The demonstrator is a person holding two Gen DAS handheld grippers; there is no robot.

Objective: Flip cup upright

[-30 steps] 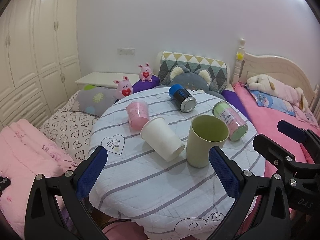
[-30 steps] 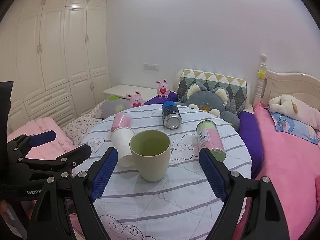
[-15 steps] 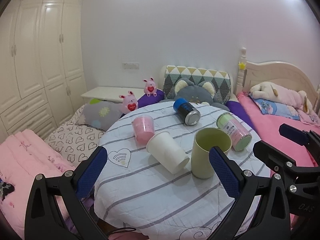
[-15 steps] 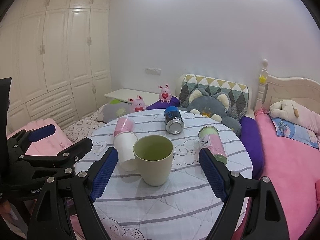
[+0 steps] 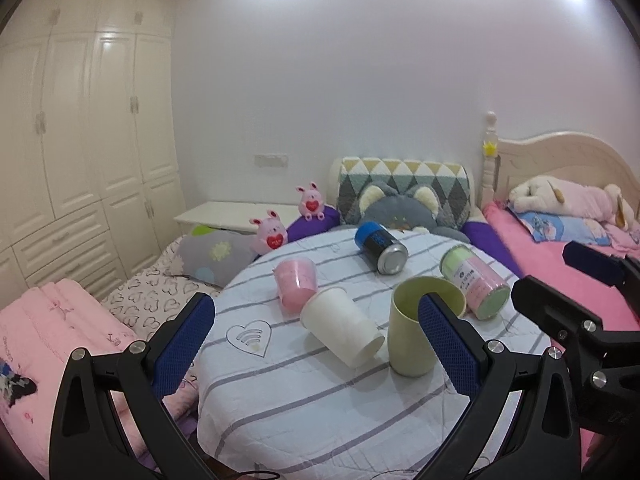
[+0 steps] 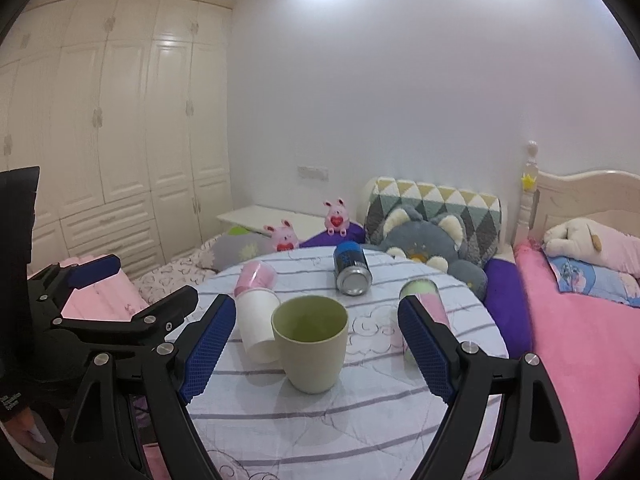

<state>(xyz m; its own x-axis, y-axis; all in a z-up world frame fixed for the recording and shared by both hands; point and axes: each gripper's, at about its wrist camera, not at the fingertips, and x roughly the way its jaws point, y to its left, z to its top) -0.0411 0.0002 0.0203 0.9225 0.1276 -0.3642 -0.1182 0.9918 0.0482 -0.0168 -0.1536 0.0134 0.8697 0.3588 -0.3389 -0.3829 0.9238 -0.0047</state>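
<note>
- The green cup stands upright on the round table, mouth up, near the middle of the striped cloth.
- The white cup lies on its side just left of the green cup, its open mouth toward the camera in the left wrist view; whether the two touch cannot be told.
- The pink cup lies on its side behind the white cup, right against it.
- A blue can lies on its side toward the far edge of the table, its metal end facing the camera.
- A green-and-pink can lies on its side to the right of the green cup, close to it.
- The left gripper hangs above the near edge of the table with its jaws wide apart and nothing between the blue pads.
- The right gripper also has its jaws wide apart, holding nothing; in its own view the green cup sits between the two pads but farther off, untouched.
- Behind the table are a grey plush cat, two pink toy rabbits and a bed with a pink cover.
</note>
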